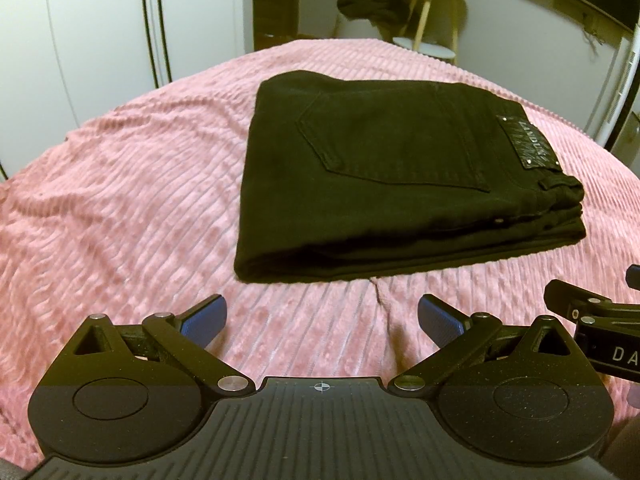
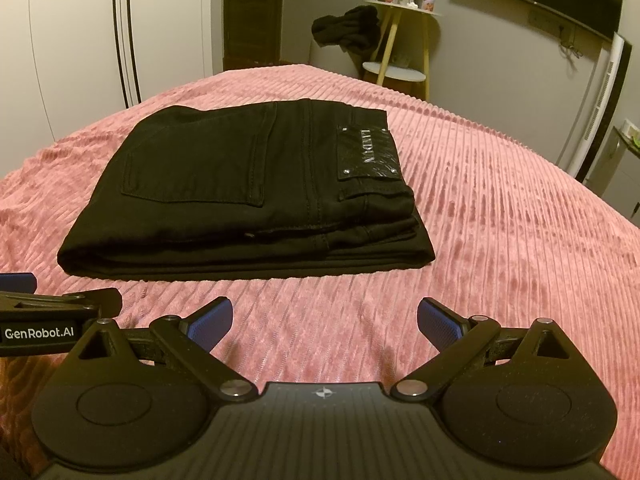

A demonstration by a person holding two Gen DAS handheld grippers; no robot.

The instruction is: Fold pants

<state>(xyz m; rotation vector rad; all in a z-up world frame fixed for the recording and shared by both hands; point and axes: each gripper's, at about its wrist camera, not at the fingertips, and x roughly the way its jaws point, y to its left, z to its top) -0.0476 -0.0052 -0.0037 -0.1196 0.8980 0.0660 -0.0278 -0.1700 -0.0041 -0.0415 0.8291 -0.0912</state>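
Left wrist view: pants (image 1: 400, 184) folded into compact stack on pink bed (image 1: 140, 208), left tool (image 1: 320, 318) spread apart, empty, just short of stack's near edge. Right tool (image 2: 325, 320) likewise apart, holding nothing, near same edge. Folding judged essentially complete; next move probably only smoothing or withdrawal.

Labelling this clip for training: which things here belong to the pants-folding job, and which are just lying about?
Job: black pants, folded on the pink bedspread; left gripper and right gripper, both open, empty.

Lying about: dark garment, side table, cans.
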